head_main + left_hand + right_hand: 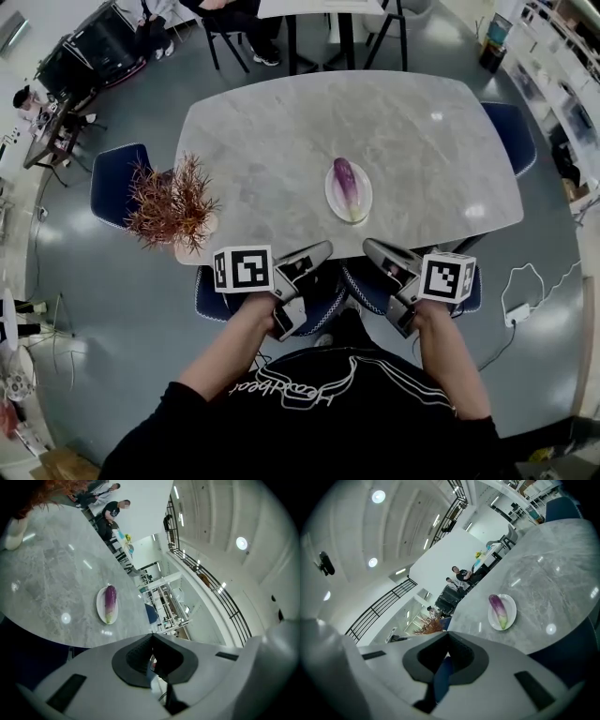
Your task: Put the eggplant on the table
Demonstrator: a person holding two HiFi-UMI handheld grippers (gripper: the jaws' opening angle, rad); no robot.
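table [422, 122]: eggplant [345, 180] on plate [331, 194] near front edge, plant [169, 202] left.

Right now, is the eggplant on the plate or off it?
On the plate. The eggplant lies flat inside its rim, and the plate sits on the table.

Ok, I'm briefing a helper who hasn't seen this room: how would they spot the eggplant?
Find the big grey marble table. Toward its near edge sits a white plate, with the eggplant lying on it. It is purple fading to green, unlike the spiky reddish plant at the table's left corner.
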